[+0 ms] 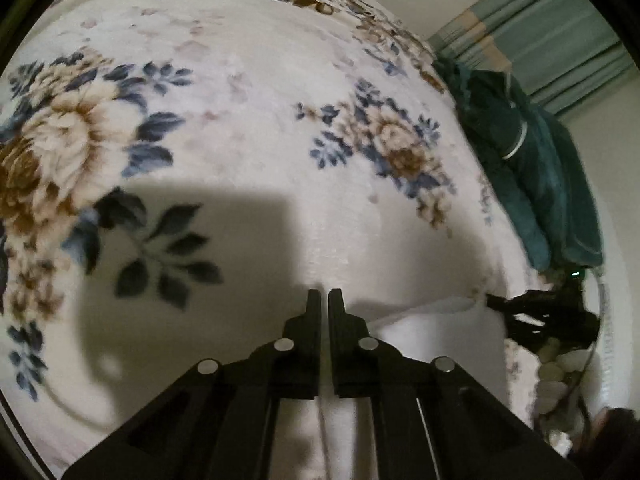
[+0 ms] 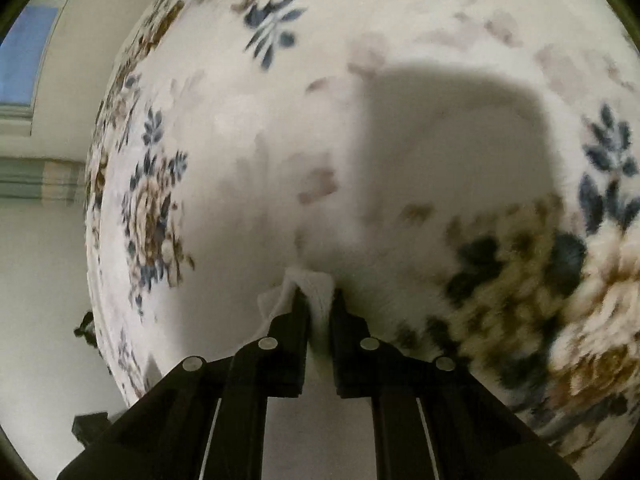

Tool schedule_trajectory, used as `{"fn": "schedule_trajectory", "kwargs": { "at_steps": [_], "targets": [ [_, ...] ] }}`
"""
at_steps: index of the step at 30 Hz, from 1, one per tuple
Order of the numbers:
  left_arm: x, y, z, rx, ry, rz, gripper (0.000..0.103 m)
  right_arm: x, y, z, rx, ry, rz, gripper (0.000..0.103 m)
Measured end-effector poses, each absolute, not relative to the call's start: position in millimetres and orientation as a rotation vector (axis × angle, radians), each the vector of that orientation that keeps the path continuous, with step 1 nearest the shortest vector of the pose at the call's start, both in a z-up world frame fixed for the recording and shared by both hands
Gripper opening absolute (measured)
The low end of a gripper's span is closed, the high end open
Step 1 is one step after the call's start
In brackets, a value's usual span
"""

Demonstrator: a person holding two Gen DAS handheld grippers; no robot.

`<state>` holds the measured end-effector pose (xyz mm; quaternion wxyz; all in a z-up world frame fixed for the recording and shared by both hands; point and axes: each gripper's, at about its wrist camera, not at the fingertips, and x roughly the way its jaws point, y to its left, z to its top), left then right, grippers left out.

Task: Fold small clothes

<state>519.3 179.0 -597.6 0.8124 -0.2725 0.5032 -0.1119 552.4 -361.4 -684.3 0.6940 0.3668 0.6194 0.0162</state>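
Carrying a white cloth fold over the floral blanket (image 1: 256, 80)

The white cloth (image 2: 316, 292) hangs just above the blanket, bunched between the right gripper (image 2: 318, 300)'s near-closed jaws; the left gripper (image 1: 324, 296) is closed, apparently empty. Keep it taut, lowering edges evenly.

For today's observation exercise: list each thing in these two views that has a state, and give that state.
left gripper: shut, nothing visibly pinched.
right gripper: shut on white cloth.
white cloth: bunched between the fingers.
floral blanket: spread out flat.
green clothes: piled at the blanket's edge.
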Motion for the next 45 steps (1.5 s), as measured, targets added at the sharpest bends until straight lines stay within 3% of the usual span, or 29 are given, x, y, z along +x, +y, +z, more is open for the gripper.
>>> {"fn": "schedule_trajectory", "kwargs": {
  "at_steps": [1, 2, 4, 5, 7, 8, 12, 15, 20, 26, 33, 34, 35, 36, 37, 45],
  "targets": [
    [517, 182, -592, -0.585, 1.080, -0.250, 0.004, 549, -359, -680, 0.808, 1.411, 0.051, 0.024],
    [514, 182, -588, -0.581, 1.087, -0.257, 0.004, 544, -358, -674, 0.798, 1.426, 0.065, 0.042],
    [502, 182, -573, -0.552, 1.090, -0.258, 0.013, 526, -357, -655, 0.773, 1.422, 0.107, 0.056],
    [493, 182, -566, -0.541, 1.082, -0.262, 0.021, 510, -355, -643, 0.752, 1.428, 0.134, 0.056],
    [475, 183, -554, -0.540, 1.069, -0.269, 0.059, 481, -353, -628, 0.745, 1.447, 0.170, 0.056],
    [461, 184, -546, -0.554, 1.057, -0.280, 0.062, 461, -353, -621, 0.751, 1.464, 0.186, 0.057],
    [399, 184, -528, -0.562, 1.086, -0.315, 0.062, 368, -348, -607, 0.797, 1.567, 0.248, 0.058],
    [334, 179, -519, -0.524, 1.146, -0.329, 0.062, 288, -342, -611, 0.786, 1.662, 0.265, 0.065],
    [235, 171, -549, -0.528, 1.325, -0.315, 0.062, 167, -332, -655, 0.799, 1.798, 0.227, 0.065],
    [172, 165, -613, -0.594, 1.483, -0.315, 0.062, 98, -325, -715, 1.012, 1.765, 0.226, 0.065],
    [162, 145, -610, -0.634, 1.408, -0.339, 0.058, 82, -302, -737, 1.265, 1.688, 0.329, 0.064],
    [161, 142, -611, -0.634, 1.407, -0.342, 0.031, 82, -297, -737, 1.272, 1.684, 0.342, 0.058],
    [162, 138, -613, -0.632, 1.423, -0.342, 0.014, 82, -290, -736, 1.270, 1.689, 0.369, 0.039],
    [164, 136, -614, -0.638, 1.430, -0.340, 0.014, 81, -287, -735, 1.258, 1.693, 0.380, 0.024],
    [164, 134, -612, -0.646, 1.421, -0.338, 0.014, 81, -285, -731, 1.249, 1.685, 0.380, 0.016],
    [175, 147, -560, -0.796, 1.311, -0.372, 0.012, 100, -282, -675, 1.262, 1.568, 0.447, 0.014]
  ]
}}
